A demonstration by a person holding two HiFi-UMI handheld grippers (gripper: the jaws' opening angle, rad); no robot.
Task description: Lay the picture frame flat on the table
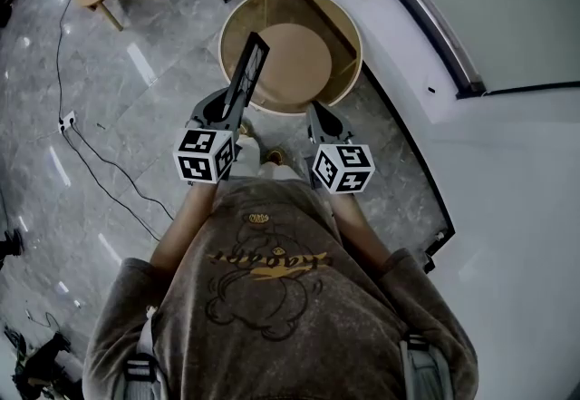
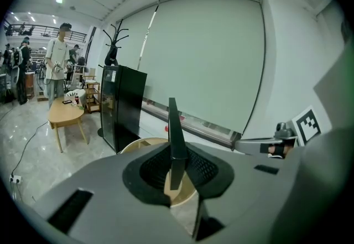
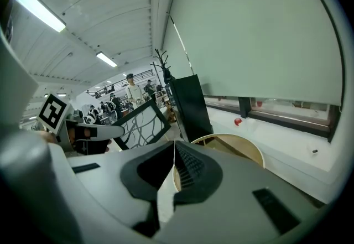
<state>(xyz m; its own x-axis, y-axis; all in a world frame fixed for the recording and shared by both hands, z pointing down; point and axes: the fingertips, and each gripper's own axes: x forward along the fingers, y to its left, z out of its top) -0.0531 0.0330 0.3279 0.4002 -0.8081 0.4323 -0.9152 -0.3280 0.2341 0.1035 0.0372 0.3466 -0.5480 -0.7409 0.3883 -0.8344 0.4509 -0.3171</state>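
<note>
One picture frame (image 1: 246, 72) is the thing to handle, and the left gripper (image 1: 231, 112) has it. The jaws are closed to a narrow gap on the lower edge of the black border. In the left gripper view the frame stands edge-on between the jaws and rises straight up from them. It is held upright in the air, with its lower edge at the near left edge of the round wooden table (image 1: 299, 53) and its top over the left part of the tabletop. I cannot tell whether any corner touches the wood. The right gripper (image 1: 315, 112) is just beside, at the near edge of the table, with its jaws pressed together and nothing between them.

From the right gripper view the front of the frame shows a pale panel with dark wavy lines inside a thin black border. I judge the frame to be light and stiff, so it should not bend when it is tipped. The front may be glass; if so, it is fragile and should not be dropped or knocked on the rim of the table. The border looks smooth, so with a hold at one point only the frame could turn or slip between the pads.

The safe place to hold is the border itself, not the panel. The free right gripper could take the upper or opposite edge to steady it. Then the lower edge can rest on the tabletop first, and the frame can be lowered slowly until it lies flat.
</note>
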